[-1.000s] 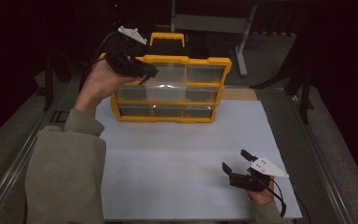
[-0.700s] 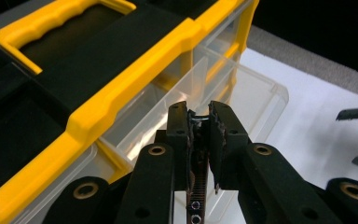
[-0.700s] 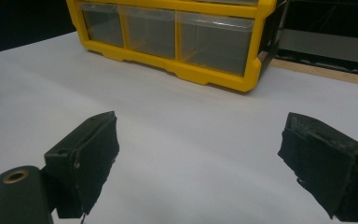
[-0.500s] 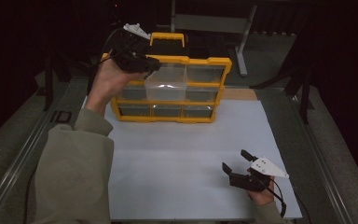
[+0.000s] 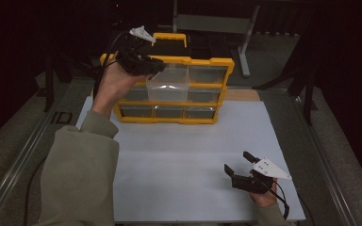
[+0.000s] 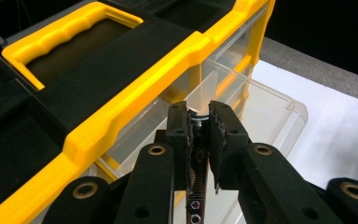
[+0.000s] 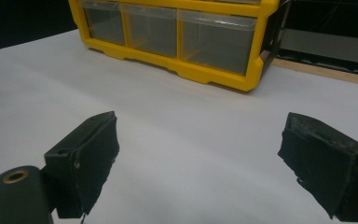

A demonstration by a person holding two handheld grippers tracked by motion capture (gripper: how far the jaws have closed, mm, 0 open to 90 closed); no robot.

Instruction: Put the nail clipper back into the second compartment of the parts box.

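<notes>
A: Left tongs (image 6: 199,128) nearly closed, pinching a small screw (image 6: 196,122) right above the pulled-out clear drawer (image 5: 168,84) of the yellow organizer (image 5: 207,63).

B: Risk?

A: Thin grip. If I open off-centre, the screw clips the drawer rim and bounces onto the worktop (image 5: 184,150). Right tongs (image 7: 200,163) wide open, empty, low over the worktop.

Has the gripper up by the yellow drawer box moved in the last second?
Yes. The left gripper has shifted slightly up and right along the yellow organizer, above the pulled-out drawer.
</notes>
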